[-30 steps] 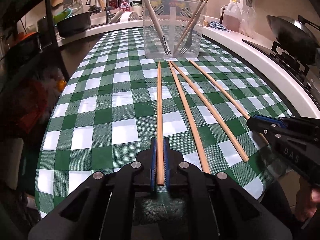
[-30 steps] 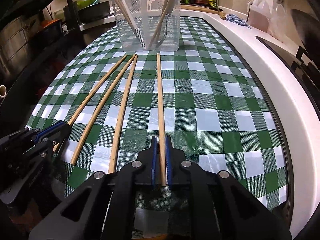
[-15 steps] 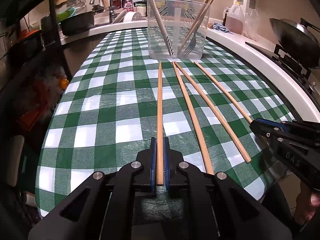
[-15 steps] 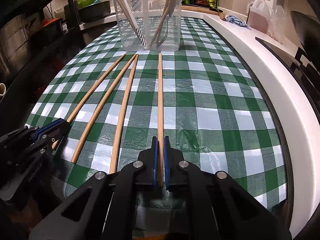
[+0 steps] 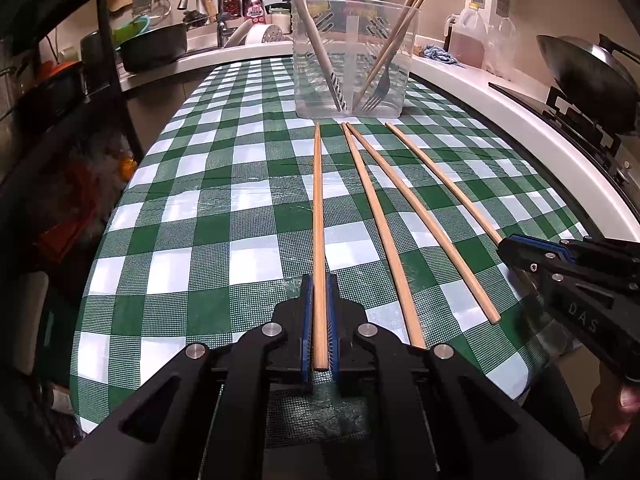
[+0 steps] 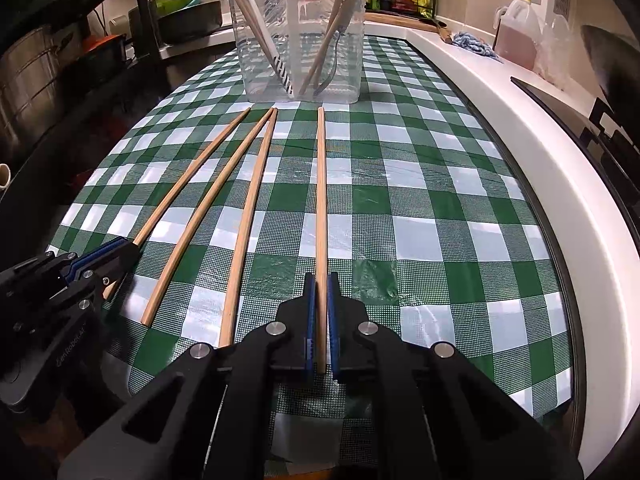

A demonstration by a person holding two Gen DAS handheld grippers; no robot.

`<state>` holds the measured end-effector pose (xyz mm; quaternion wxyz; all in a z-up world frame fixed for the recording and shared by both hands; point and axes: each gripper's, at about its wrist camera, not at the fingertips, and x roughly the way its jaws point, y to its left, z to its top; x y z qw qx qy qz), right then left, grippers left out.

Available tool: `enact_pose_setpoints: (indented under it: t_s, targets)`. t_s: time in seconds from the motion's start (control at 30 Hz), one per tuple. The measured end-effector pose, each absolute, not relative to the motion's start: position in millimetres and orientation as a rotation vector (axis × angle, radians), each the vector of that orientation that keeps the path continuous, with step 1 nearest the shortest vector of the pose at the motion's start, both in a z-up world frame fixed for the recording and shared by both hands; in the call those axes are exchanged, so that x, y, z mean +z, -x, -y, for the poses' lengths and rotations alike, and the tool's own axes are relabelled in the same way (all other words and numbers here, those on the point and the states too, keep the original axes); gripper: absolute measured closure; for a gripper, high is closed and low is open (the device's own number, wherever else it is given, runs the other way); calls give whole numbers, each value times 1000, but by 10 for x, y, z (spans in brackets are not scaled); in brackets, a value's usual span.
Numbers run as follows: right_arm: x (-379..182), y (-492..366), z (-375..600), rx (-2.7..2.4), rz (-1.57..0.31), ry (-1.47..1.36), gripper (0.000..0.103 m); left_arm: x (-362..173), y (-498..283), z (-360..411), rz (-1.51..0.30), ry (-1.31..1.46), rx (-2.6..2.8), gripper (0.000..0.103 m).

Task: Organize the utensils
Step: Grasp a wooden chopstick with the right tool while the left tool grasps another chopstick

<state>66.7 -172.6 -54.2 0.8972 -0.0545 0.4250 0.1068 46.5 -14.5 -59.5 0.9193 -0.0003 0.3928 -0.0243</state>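
Four long wooden chopsticks lie side by side on the green-and-white checked cloth (image 5: 224, 240), pointing at a clear plastic container (image 5: 404, 60) at the far end. My left gripper (image 5: 319, 280) is shut on the near end of the leftmost chopstick (image 5: 317, 200). My right gripper (image 6: 321, 278) is shut on the near end of the rightmost chopstick (image 6: 321, 184). Each gripper shows in the other's view: the right gripper (image 5: 516, 246), the left gripper (image 6: 120, 248). Two chopsticks (image 5: 376, 216) (image 5: 424, 224) lie free between them. The container holds more chopsticks, a fork (image 5: 376, 92) and a striped-handled utensil.
A white counter edge (image 6: 540, 152) curves along the right side, with a wok (image 5: 588, 76) and stove beyond it. A jug (image 5: 468, 40) and blue cloth sit on the counter. At the far left are a sink, tap and dark pans. A hand (image 5: 624, 412) holds the right gripper.
The right gripper's jaws have come together onto the rightmost chopstick. The left gripper keeps its hold, and all the chopsticks lie where they were.
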Motion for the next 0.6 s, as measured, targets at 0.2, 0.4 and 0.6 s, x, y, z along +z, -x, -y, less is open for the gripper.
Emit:
enact_pose_setpoints:
  t_s: [0.2,0.4,0.6]
  targets:
    - [-543,-665,1724,221,-880,114,96,-594,-455,151,-804,-6,-48,96]
    - [-540,-667,1727,221,-880,115,96,-590,-458,146,-804,-4,-51,96]
    - [-538,-670,1724,221,-879,117,96,-590,-457,147,-803,-6,-51,96]
